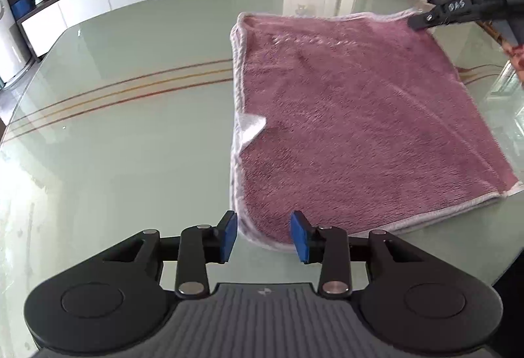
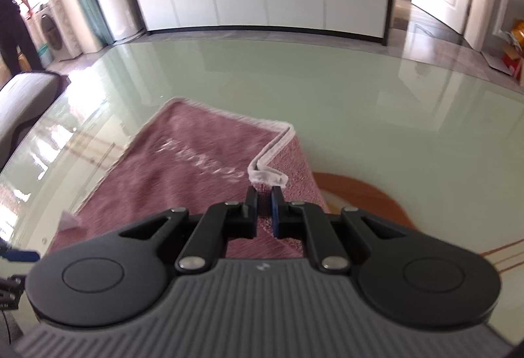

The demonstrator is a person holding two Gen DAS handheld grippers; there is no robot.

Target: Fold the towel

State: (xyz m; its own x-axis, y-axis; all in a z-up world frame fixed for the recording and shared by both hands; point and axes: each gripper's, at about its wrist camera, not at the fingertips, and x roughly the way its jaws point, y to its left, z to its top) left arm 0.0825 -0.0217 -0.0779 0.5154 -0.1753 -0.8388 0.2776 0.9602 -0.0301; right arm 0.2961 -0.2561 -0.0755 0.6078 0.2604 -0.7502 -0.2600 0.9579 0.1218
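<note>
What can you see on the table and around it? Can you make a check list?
Surface: glass table, shiny, with brown curved stripes.
Job's things: pink towel lying mostly flat, white label at its left edge.
Clutter: nothing seen on the table.
Grippers: left gripper open at the near towel corner; right gripper shut on the towel's white-trimmed corner.
Cables: nothing seen.
Surroundings: white sideboard with plants and frames; a person standing far off.
</note>
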